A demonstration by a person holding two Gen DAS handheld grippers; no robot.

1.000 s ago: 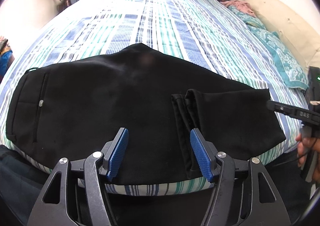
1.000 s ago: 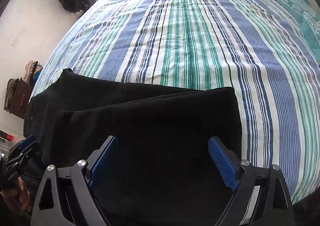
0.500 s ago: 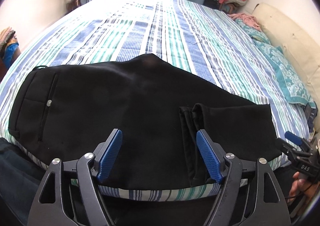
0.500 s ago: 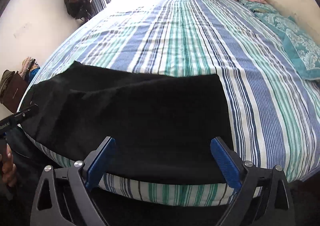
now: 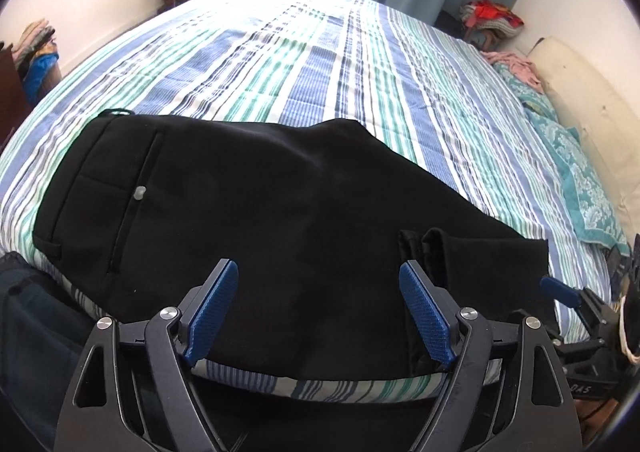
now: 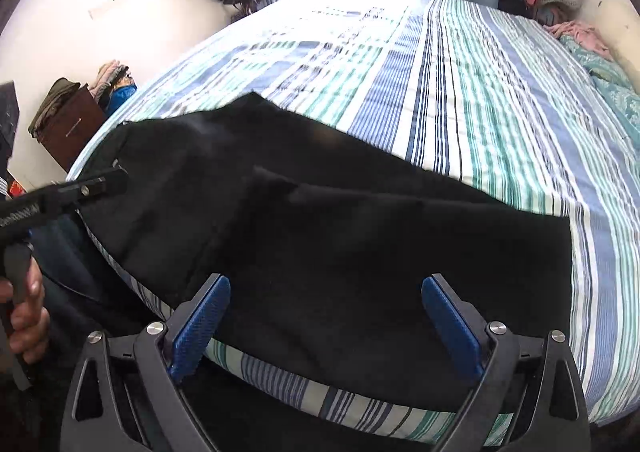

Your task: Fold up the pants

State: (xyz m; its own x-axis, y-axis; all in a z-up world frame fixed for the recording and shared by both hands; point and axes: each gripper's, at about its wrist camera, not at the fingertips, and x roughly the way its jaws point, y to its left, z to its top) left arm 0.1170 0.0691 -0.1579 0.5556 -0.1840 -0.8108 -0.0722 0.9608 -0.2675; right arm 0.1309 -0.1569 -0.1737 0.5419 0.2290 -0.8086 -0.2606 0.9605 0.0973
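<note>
Lower center of both wrist views, left gripper (image 5: pixel 318 310) jaws opening, right gripper (image 6: pixel 326 326) wide, both empty over pants (image 5: pixel 260 203); next fold likely needs leg hems (image 5: pixel 416 252) pinched w/ edges aligned.

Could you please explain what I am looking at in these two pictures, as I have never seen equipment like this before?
There is no robot here: a person holds one hand-held gripper in each hand, and each carries a wide-angle camera looking forward along its two blue-padded fingers. One picture comes from the left hand-held gripper, the other from the right hand-held gripper. Each view also catches the other tool at its edge, and the right view shows the person's hand on a handle. Below lies a bed with a striped bedsheet, and on it black pants, already folded over, near the bed's front edge. Nothing is held: the left tool's jaws are opening and the right tool's stand wide, both above the cloth with only air between the pads. A teal pillow lies farther off.
</note>
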